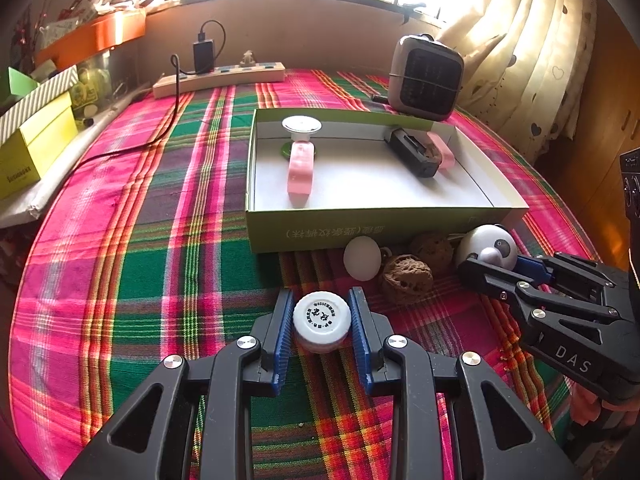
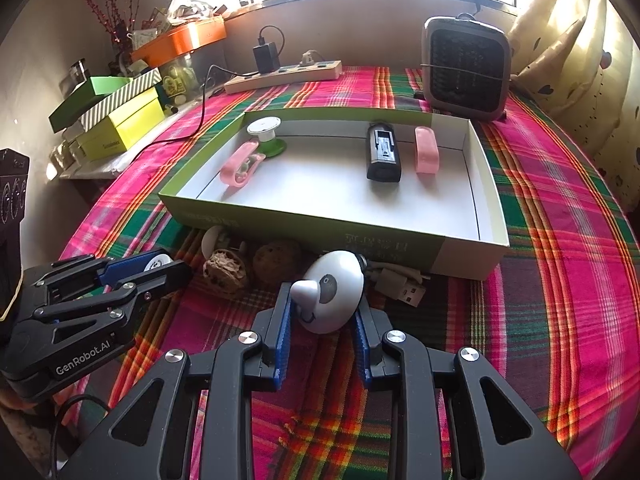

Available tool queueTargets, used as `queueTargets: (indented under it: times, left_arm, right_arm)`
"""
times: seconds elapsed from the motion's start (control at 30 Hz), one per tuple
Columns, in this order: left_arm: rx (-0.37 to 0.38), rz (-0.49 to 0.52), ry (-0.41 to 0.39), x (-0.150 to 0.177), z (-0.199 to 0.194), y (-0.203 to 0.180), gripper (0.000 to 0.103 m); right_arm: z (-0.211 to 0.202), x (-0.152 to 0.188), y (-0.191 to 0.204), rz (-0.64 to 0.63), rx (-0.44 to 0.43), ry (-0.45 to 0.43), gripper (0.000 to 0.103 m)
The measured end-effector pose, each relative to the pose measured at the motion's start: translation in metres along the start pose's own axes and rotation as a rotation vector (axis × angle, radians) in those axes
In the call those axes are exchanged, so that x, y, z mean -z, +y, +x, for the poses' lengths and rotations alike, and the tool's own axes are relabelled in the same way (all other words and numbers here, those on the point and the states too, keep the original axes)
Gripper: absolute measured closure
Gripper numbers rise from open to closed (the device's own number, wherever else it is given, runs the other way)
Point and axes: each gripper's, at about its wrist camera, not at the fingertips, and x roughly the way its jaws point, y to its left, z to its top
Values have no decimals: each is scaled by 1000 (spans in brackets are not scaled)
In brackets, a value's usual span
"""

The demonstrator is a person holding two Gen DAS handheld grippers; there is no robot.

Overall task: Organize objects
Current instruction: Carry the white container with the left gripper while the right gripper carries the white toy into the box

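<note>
**Both grippers closed on small items in front of the box**

My left gripper (image 1: 322,322) had its blue ribbed pads pressed narrowly against either side of a round white plastic bottle cap with black printing (image 1: 322,318), which sat low over the pink, green and red plaid tablecloth (image 1: 140,260). My right gripper (image 2: 322,312) was likewise nearly closed, its pads clamping a white rounded panda-faced gadget with a grey nose (image 2: 332,292) just in front of the shallow green cardboard box with a white inside (image 2: 460,258).

Between the two grippers lay a white egg-shaped object (image 1: 362,258) and two brown wrinkled walnuts (image 1: 406,278), all near the box's front wall. A grey USB plug (image 2: 404,288) rested beside the panda gadget.

Inside the box I saw two pink plastic clips (image 2: 426,150), a black rectangular battery-like block (image 2: 383,152) and a white-topped spool on a green base (image 2: 266,134).
</note>
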Motion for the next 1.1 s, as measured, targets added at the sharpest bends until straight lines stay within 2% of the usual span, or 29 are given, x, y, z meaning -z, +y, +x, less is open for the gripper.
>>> queueTargets:
  times: [0.57, 1.1]
  left_arm:
    - [7, 36, -59, -17, -18, -4, 78]
    - [39, 58, -82, -51, -8, -8, 78]
  right_arm:
    - [-22, -14, -2, -19, -2, -58, 75]
    - [-18, -38, -20, -9, 29, -72, 75]
